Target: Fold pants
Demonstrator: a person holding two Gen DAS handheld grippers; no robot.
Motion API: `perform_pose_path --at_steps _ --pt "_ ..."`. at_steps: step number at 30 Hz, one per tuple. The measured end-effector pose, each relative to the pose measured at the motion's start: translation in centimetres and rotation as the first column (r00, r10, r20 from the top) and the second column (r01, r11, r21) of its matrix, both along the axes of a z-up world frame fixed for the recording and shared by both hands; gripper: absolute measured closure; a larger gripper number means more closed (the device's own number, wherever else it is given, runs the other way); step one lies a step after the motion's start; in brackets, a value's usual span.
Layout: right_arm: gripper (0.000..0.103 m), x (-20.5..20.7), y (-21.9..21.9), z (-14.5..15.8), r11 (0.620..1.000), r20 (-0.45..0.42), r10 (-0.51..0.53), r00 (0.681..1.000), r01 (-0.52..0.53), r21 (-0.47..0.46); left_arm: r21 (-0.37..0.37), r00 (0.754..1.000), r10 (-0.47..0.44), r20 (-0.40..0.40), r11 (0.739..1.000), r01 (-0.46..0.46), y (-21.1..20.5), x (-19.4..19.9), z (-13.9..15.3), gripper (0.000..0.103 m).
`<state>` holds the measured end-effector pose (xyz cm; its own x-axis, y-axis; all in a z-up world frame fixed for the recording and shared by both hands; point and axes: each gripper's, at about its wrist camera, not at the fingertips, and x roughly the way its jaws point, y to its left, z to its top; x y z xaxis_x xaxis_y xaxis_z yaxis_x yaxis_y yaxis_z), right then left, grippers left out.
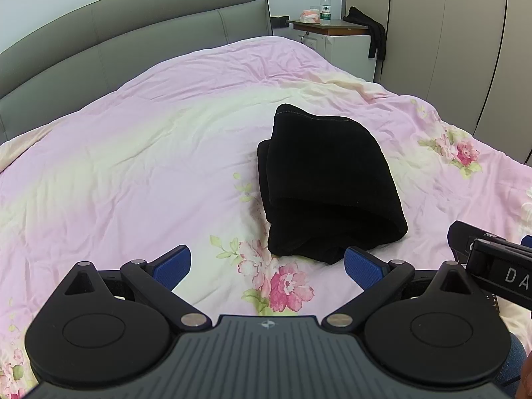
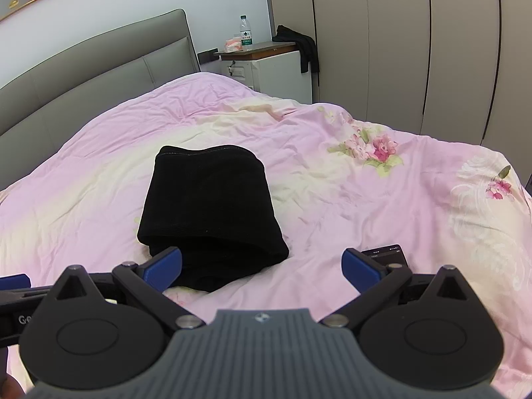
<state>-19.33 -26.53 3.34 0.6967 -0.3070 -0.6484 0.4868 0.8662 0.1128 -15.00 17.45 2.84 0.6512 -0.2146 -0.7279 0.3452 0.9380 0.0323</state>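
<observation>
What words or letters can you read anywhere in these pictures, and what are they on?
"DA": white letters on the right tool, cut off at the picture's edge.
"Ge": pale letters on the left tool, cut off too.
Bottle label: green and white, too small to read.
Phone screen: tiny text, too blurred to read.
Small emblem on each tool's grey body: a sign, no letters.

"da" on the right gripper (image 1: 518,281); "ge" on the left gripper (image 2: 20,320)
</observation>
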Motion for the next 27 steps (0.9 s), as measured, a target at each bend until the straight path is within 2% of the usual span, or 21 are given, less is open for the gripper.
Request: perform_pose_path --at_steps 27 --pt "0.005 -0.31 0.07 -0.17 1.000 -0.004 -0.006 1.000 0.006 0.004 0.000 1.000 0.000 -0.002 1.000 0.000 -0.15 -0.06 0.14 0.000"
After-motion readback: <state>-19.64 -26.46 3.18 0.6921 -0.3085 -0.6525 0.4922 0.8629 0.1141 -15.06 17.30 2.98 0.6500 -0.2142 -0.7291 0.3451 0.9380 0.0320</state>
